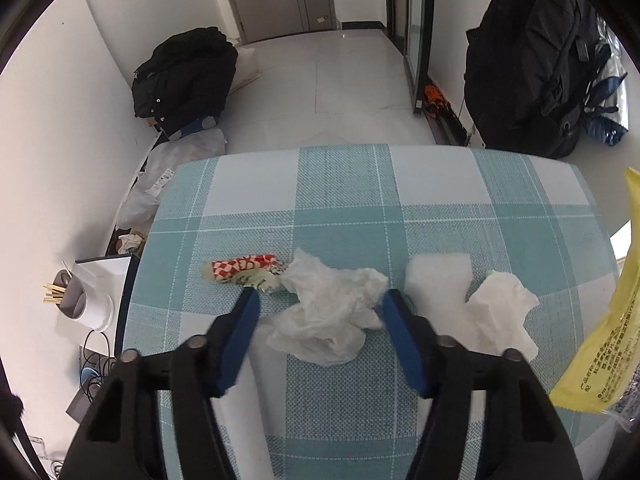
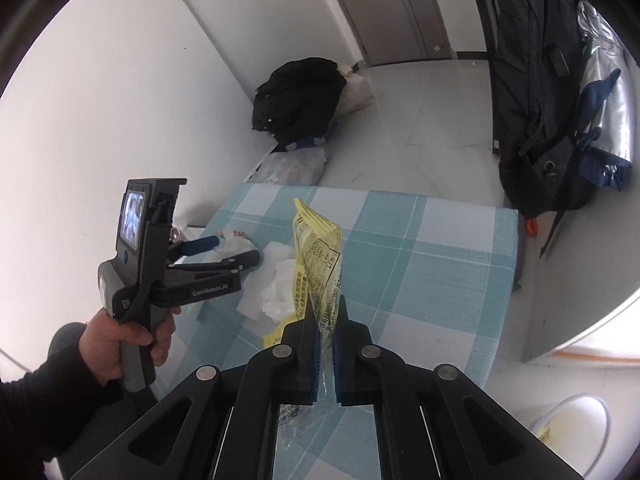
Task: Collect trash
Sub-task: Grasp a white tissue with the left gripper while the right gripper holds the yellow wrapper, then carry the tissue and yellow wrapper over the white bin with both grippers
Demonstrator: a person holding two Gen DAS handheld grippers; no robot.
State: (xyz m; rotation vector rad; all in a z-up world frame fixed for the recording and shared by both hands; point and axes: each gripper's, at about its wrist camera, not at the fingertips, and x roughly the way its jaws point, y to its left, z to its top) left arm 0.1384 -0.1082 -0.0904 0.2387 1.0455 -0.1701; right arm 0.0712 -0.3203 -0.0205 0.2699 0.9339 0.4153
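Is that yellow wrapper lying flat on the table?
No, the yellow wrapper stands up off the table, pinched between the closed fingers of the right gripper.

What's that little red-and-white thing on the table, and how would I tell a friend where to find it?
Start at the table with the teal-and-white checked tablecloth. Along its left side lies a row of litter: two crumpled white tissues and a flat white square. The red-and-white checked wrapper is the leftmost piece, just beyond the left gripper, the only patterned, coloured scrap there.
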